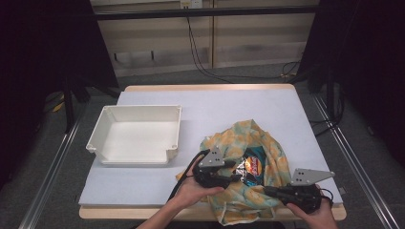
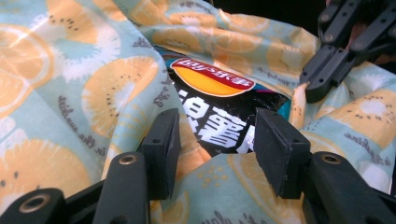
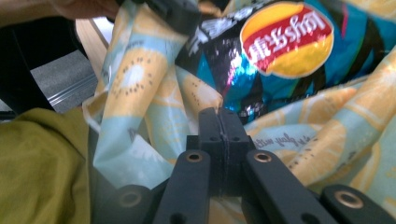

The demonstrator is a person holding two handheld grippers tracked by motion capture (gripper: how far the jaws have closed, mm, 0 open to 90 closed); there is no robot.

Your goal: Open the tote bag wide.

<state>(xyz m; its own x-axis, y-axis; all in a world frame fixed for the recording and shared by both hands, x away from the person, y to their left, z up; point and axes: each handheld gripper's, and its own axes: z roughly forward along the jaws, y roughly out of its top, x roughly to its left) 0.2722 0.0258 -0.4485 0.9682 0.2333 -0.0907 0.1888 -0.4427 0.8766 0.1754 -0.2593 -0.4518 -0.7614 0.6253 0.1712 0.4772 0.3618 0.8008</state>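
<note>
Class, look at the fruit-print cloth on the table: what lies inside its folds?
A shiny chip bag sits in the fruit-print cloth, its logo and part of its front showing. The cloth covers its edges and whatever lies beneath it.

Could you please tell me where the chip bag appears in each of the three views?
High view: chip bag right of centre, between both grippers.
Left gripper view: centre, beyond the open fingers.
Right gripper view: upper right.
Shared landmark: fruit-print cloth around it.

cloth (image 1: 267, 143): soft printed fabric, matt
chip bag (image 1: 253, 167): glossy crinkled foil
bin (image 1: 138, 136): smooth white plastic
table (image 1: 239, 102): matt pale covering
</note>
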